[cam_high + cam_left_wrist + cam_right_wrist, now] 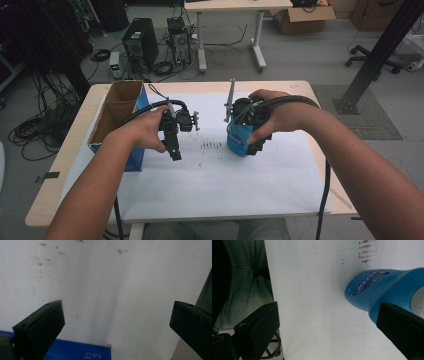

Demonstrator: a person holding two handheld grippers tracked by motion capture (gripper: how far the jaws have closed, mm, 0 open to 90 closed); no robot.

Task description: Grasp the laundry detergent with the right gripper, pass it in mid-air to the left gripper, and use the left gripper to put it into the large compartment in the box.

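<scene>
Wooden table (300, 86) under white sheet (215, 185), with cardboard box (117, 112) and blue bottle (239, 140).

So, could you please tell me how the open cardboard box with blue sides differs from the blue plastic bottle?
The open cardboard box with blue sides is angular and stands at the table's left edge; the blue plastic bottle is rounded and sits near the middle. The box looks larger than the bottle. The box stands beside the left gripper, whereas the bottle sits at the open right gripper. Both are blue outside and rest on white paper.

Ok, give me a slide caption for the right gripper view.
Open jaws of the right gripper above white paper, blue bottle beside one jaw.
</scene>
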